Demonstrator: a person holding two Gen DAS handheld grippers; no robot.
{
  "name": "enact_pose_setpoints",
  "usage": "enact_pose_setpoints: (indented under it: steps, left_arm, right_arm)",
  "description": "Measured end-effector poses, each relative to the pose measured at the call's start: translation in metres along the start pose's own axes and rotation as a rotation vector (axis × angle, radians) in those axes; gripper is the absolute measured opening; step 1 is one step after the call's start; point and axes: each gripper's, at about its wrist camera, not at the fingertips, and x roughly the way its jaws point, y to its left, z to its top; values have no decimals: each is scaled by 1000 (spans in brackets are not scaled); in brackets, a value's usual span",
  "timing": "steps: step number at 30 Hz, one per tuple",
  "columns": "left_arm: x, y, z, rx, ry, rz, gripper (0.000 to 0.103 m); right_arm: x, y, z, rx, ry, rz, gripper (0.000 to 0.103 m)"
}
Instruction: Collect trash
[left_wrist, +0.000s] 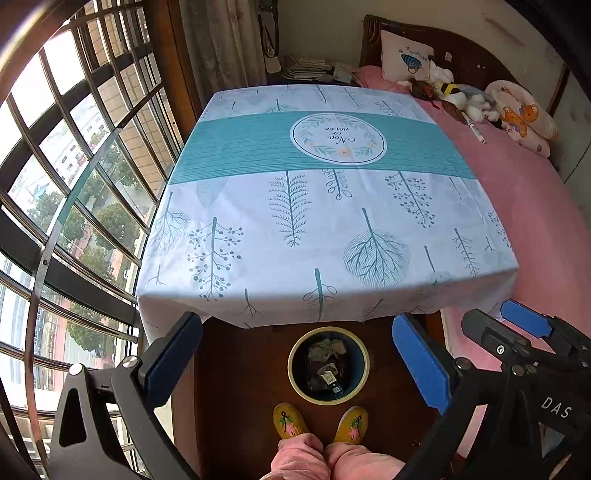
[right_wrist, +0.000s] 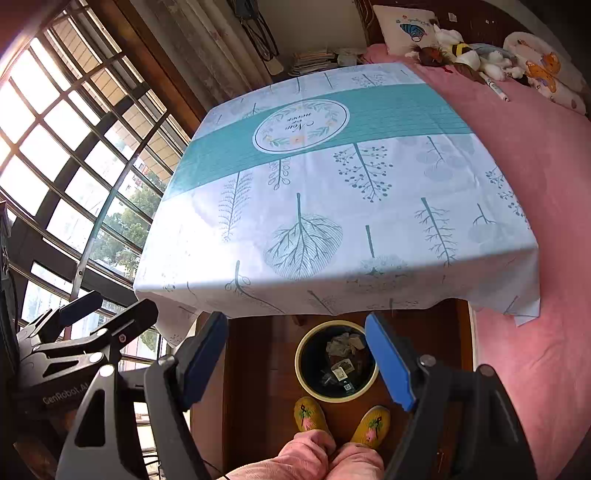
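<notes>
Trash: crumpled paper and wrappers (left_wrist: 328, 363) lie inside one round dark bin with a pale yellow rim (left_wrist: 293, 373), on the brown floor just in front of the table; single pieces too jumbled to count
Left gripper (left_wrist: 295, 356): blue-padded jaws spread wide, nothing between them; the bin shows in the gap
Right gripper (right_wrist: 295, 356): likewise released and empty
View difference: the left wrist view catches the right gripper at its right edge; the right wrist view shows the left one at lower left
Table: one white cloth with teal band and leaf prints (left_wrist: 314, 229); bare top
Person: two yellow embroidered slippers (left_wrist: 290, 421), pink trouser legs cut off below
Beyond: pink bed (left_wrist: 535, 206); soft toys blurred
</notes>
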Motion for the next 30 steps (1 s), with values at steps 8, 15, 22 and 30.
enact_pose_setpoints:
  steps: [8, 15, 22, 30]
  left_arm:
    - [-41, -6, 10, 14, -120, 21, 102]
    - [-53, -10, 18, 18, -162, 27, 102]
    - [-51, -12, 22, 24, -167, 33, 102]
    - [-45, -15, 29, 36, -156, 42, 102]
  right_arm:
    - [-40, 17, 13, -64, -94, -29, 77]
    - [-52, 17, 21, -81, -141, -39, 78]
    - [-54, 17, 27, -84, -156, -44, 78]
    - [-48, 15, 31, -73, -146, -46, 78]
